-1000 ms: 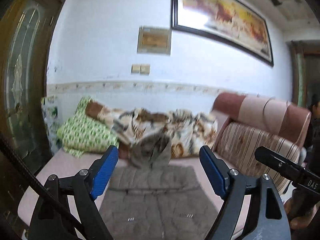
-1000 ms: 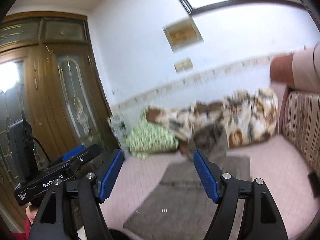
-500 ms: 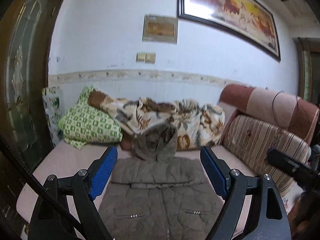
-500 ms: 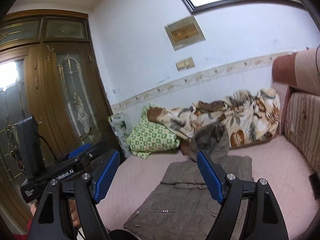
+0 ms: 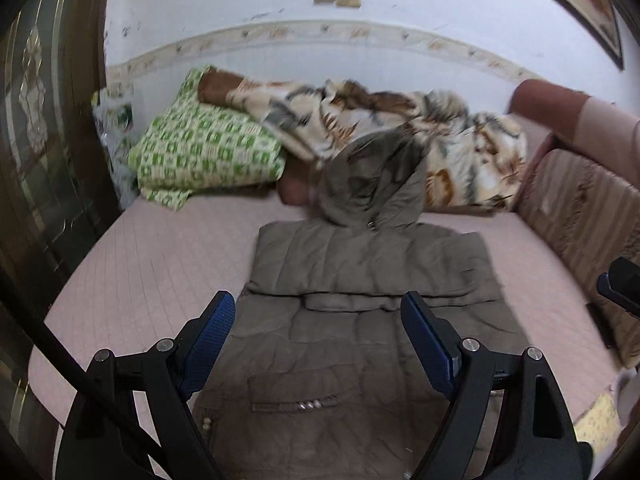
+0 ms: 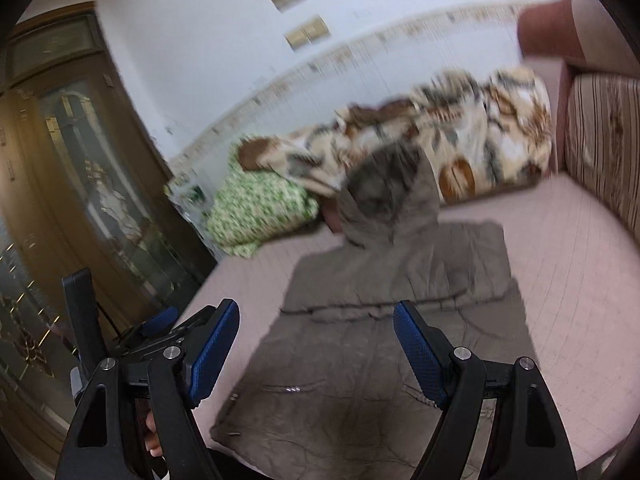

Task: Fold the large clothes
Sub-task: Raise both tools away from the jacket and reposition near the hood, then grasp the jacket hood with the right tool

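The left gripper [image 5: 316, 332] hung over the grey-brown hooded coat [image 5: 360, 288] with its jaws spread wide, gripping nothing; the right gripper [image 6: 316, 340] was likewise wide apart, its jaws having just been opening, with nothing between them. The coat lay flat on the pink bed [image 5: 160, 256], sleeves folded across its chest and its hood [image 5: 372, 184] propped against the patterned blanket [image 5: 460, 148] beside a green pillow [image 5: 204, 156]. Its hem was cut off behind the grippers, and the right wrist view was motion-blurred.
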### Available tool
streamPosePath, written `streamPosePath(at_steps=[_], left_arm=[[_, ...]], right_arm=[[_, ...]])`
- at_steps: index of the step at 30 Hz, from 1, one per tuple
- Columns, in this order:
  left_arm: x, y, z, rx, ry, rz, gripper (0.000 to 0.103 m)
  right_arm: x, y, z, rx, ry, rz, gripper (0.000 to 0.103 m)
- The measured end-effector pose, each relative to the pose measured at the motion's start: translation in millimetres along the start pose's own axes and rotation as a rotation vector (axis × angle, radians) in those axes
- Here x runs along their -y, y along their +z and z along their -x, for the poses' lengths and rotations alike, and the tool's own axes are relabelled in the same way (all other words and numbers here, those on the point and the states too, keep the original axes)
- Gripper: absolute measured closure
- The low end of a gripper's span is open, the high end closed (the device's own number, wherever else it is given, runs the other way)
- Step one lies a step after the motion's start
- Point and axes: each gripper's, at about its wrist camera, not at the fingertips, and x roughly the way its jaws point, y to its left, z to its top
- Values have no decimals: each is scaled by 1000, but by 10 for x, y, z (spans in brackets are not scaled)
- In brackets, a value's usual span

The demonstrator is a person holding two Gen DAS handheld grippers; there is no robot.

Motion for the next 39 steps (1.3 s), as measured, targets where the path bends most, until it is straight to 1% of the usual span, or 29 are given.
streamPosePath(at_steps=[3,5,6,8,11,12,13,14,16,18,20,22,24,25,27,30,32,33,34,35,36,37,39], left_arm=[[-83,-48,-402,-6,37,16,19],[-77,-5,-682,-4,53,22,19],[-79,31,-797,1,66,26,19],[-67,95,-1067,32,94,30,19],[-52,79,-1377,66,110,22,19],[-54,34,-1497,61,121,26,19],[-50,14,-1611,33,127,21,19],[-35,-3,-1723,3,112,-4,19],[-21,-20,-1796,15,120,-35,19],[4,-62,-1860,34,142,-100,19],[12,-83,-1927,47,183,-149,19],[-25,-93,-1954,37,177,-132,19],[-62,-78,-2002,16,140,-102,19],[-72,-71,-2018,12,134,-96,19],[-78,-74,-2037,16,150,-102,19],[-84,-78,-2109,1,154,-101,19],[-82,-83,-2161,-13,150,-97,19],[-78,-86,-2175,-15,151,-97,19],[-70,-89,-2186,-16,153,-99,19],[-58,-89,-2200,-17,155,-104,19],[-45,-88,-2211,-17,160,-109,19],[-35,-86,-2215,-15,163,-111,19],[-16,-83,-2198,-11,162,-110,19]], right_arm=[[210,68,-324,-55,-40,-34,19],[313,163,-503,-78,-69,-38,19],[358,229,-595,-86,-88,-38,19],[443,400,-782,-104,-99,-64,19],[526,818,-1091,-102,-121,-101,19],[536,986,-1226,-101,-136,-105,19],[534,1107,-1336,-102,-147,-107,19],[545,1280,-1515,-103,-161,-109,20],[590,1614,-1918,-112,-190,-110,20],[683,1901,-2294,-109,-221,-144,20],[786,2152,-2689,-118,-224,-182,20],[921,2383,-3094,-107,-246,-236,20],[1035,2529,-3392,-95,-251,-275,20],[1135,2629,-3596,-88,-254,-308,20],[1287,2765,-3863,-73,-259,-344,20],[1521,2895,-4118,-32,-287,-411,20],[1644,2937,-4245,-36,-284,-438,20],[1705,2947,-4328,-57,-276,-443,25],[1728,2955,-4398,-79,-256,-426,63],[1722,2955,-4440,-106,-252,-404,77],[1693,2934,-4442,-114,-251,-382,80],[1649,2902,-4390,-100,-234,-364,85],[1543,2821,-4211,-74,-207,-335,88]])
